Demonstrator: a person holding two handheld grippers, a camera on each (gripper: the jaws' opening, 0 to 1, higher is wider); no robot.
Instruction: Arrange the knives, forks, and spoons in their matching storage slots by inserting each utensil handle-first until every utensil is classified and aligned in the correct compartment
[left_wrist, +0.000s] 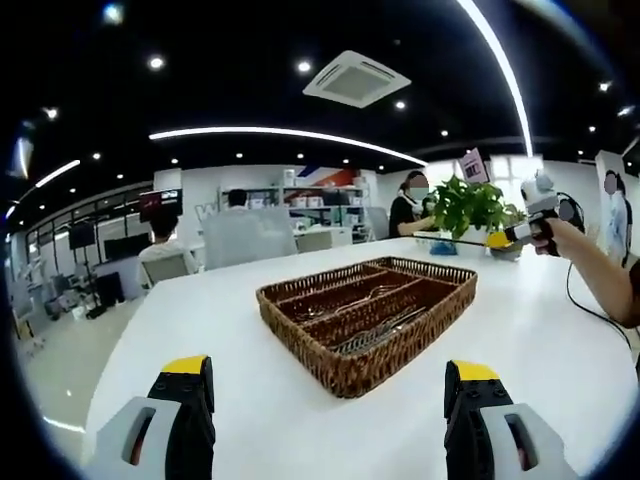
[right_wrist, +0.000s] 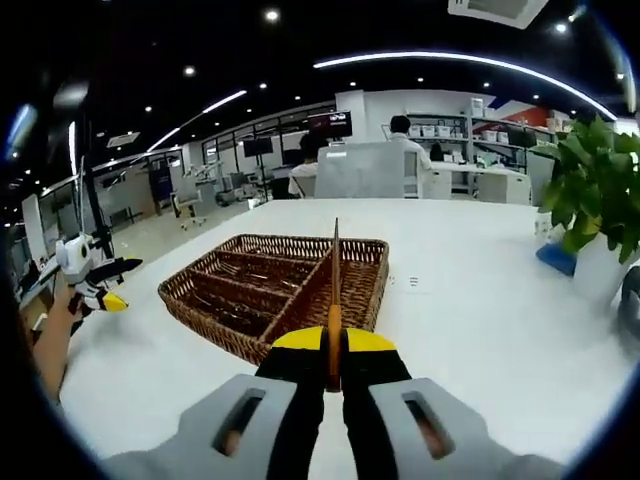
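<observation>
White tabletop (left_wrist: 560, 350), open office behind, potted plant (left_wrist: 470, 207) at the far edge.

Item: wicker tray (left_wrist: 345, 368), four long compartments. It sits mid-table between my two claws, so either can reach it. Several metal utensils (left_wrist: 385, 328) lie along the slots already; which kinds, I cannot tell at this size.

Item: left gripper (left_wrist: 330, 420), jaws spread wide, nothing between them. It hovers low over the table just short of the tray's near corner. I judge it is held back to leave the slots free.

Item: right gripper (right_wrist: 333, 372), jaws pressed together on a utensil (right_wrist: 335, 290), a slim metal piece with what looks like an orange handle. It is likely a knife; the working end is too thin to confirm. The handle is in my pinch and the metal end points forward over the tray, so handle-first insertion would likely need a re-grip. It runs parallel to the slots, I judge, for easy lowering.
</observation>
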